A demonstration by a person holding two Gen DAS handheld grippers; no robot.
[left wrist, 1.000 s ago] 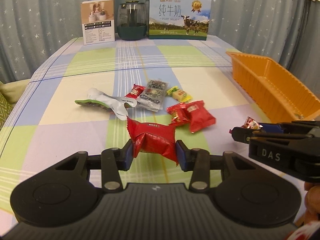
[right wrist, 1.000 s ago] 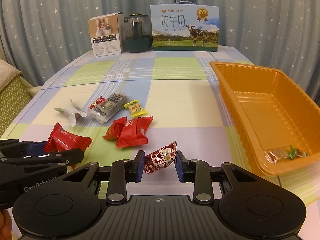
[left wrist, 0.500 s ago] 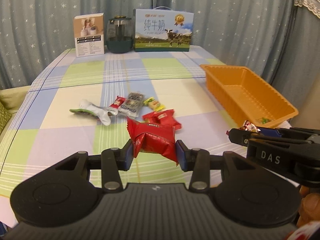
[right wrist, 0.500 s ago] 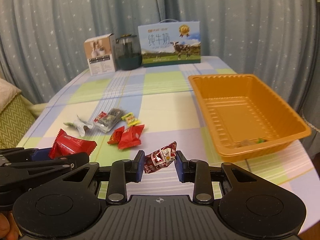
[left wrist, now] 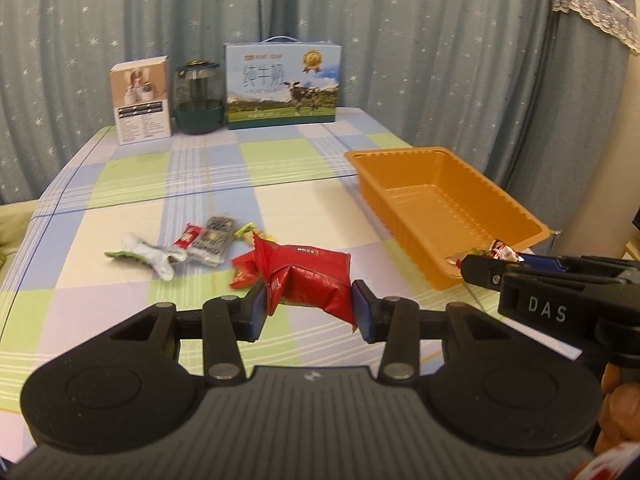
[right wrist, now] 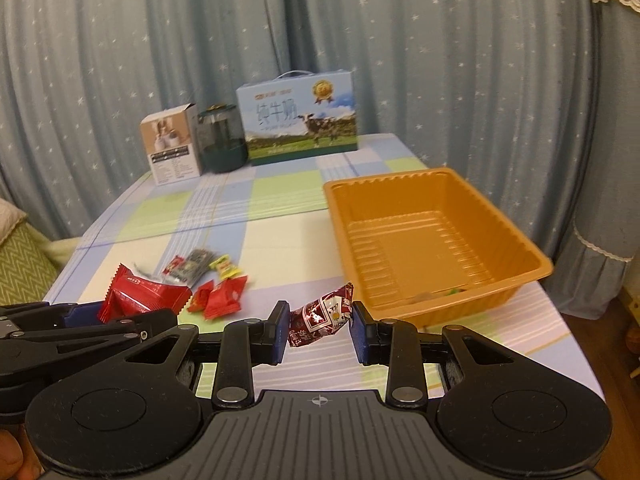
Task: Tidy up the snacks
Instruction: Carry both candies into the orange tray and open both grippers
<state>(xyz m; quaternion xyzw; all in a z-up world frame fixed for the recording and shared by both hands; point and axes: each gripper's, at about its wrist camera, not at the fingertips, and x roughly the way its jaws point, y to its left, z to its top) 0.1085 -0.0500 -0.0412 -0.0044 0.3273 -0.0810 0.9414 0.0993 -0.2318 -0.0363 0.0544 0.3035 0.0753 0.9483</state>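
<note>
Two tools, each holding a snack. Left tool (left wrist: 307, 312) clamps a red packet (left wrist: 308, 278); right tool (right wrist: 319, 334) clamps a maroon candy (right wrist: 320, 316). Both are held above the tabletop (left wrist: 280, 184), near the tray's (right wrist: 532, 270) front corner. Loose snacks (left wrist: 208, 236) lie left of the tray.

The tablecloth (right wrist: 280, 240) is checked in pale green, blue, cream and lilac. The tray (right wrist: 532, 268) at right is orange. Near snack packets (left wrist: 308, 276) are red. Far curtains (right wrist: 440, 60) are grey-blue with white stars.
</note>
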